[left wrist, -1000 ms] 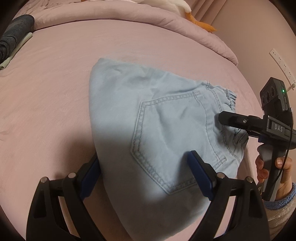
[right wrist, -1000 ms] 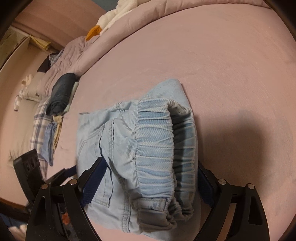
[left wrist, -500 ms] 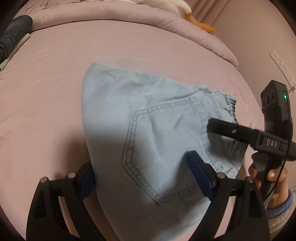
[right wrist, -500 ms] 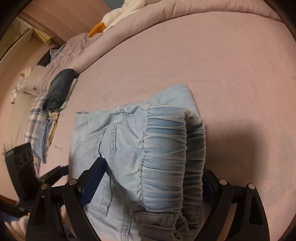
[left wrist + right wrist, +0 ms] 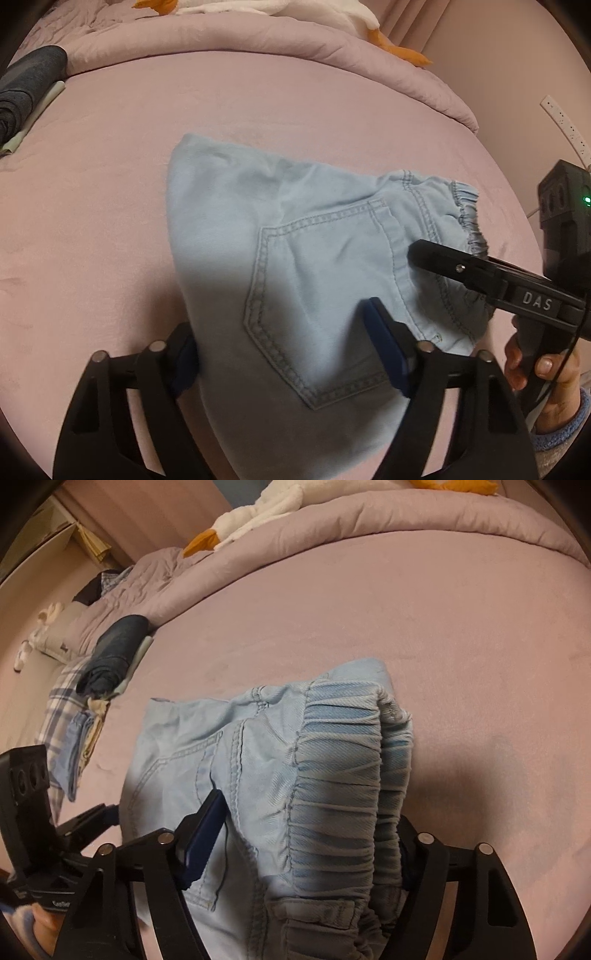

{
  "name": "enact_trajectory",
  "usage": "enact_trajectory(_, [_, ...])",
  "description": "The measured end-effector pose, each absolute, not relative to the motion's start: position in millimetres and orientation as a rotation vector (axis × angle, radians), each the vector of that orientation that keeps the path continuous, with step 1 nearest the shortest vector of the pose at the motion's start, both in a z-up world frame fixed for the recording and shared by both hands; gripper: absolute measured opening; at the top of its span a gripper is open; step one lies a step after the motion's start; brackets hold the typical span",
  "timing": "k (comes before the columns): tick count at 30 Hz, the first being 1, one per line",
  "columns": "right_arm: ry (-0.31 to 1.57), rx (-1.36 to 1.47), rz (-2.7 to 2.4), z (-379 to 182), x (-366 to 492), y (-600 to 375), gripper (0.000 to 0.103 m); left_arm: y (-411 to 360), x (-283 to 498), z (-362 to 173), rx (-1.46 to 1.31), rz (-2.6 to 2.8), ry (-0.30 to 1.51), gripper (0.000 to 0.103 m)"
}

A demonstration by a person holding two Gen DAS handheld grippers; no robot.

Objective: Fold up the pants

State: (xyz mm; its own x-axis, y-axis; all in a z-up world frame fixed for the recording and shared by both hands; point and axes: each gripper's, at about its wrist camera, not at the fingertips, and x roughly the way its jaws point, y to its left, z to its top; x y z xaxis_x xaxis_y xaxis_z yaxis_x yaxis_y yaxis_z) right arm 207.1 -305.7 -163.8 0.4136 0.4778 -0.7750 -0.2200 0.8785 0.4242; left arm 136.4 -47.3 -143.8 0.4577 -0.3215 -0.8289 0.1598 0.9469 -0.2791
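Light-blue folded pants (image 5: 314, 280) lie on the pink bed sheet (image 5: 110, 184), back pocket up. My left gripper (image 5: 284, 354) straddles their near end. Its jaws are closing, with the left pad (image 5: 184, 360) against the folded edge and the right pad (image 5: 384, 354) pressing into the pocket area. My right gripper (image 5: 306, 842) straddles the elastic waistband (image 5: 340, 775) of the pants (image 5: 221, 746). Its jaws are closing too. Its left pad (image 5: 205, 834) digs into the denim, and the bunched waistband hides the other pad. A hand (image 5: 550, 373) holds the right gripper.
A rolled dark garment (image 5: 114, 646) and a stack of folded plaid and blue clothes (image 5: 70, 731) sit at the bed's left. A bunched pink duvet (image 5: 258, 40) with a white and orange plush toy (image 5: 258, 513) lines the far side. A power strip (image 5: 561, 122) hangs on the wall.
Both pairs of jaws have narrowed onto the pants. The fabric has bunched up between them, with a new crease above the pocket. The right gripper has rolled slightly.
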Motion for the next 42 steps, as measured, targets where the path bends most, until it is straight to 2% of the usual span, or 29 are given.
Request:
enact_trajectory(4, [1.039, 0.266, 0.427, -159.0, 201.9, -304.3, 0.069, -45.4, 135.7, -141.8, -0.173, -0.287, 1.048, 0.068])
enact_trajectory(6, [1.027, 0.267, 0.423, -156.4, 198.6, -304.1, 0.065, -45.9, 134.2, -139.1, -0.171, -0.286, 1.037, 0.061])
enact_trajectory(11, [1.0, 0.267, 0.414, -149.5, 192.9, -302.7, 0.059, -45.8, 132.0, -133.5, -0.174, -0.291, 1.02, 0.057])
enact_trajectory(18, [0.957, 0.249, 0.416, -138.0, 183.9, -295.7, 0.052, -50.6, 124.4, -122.9, -0.168, -0.303, 0.993, 0.056])
enact_trajectory(42, [0.891, 0.222, 0.495, -110.5, 159.4, -272.8, 0.05, -41.1, 95.9, -101.6, -0.153, -0.26, 0.931, 0.056])
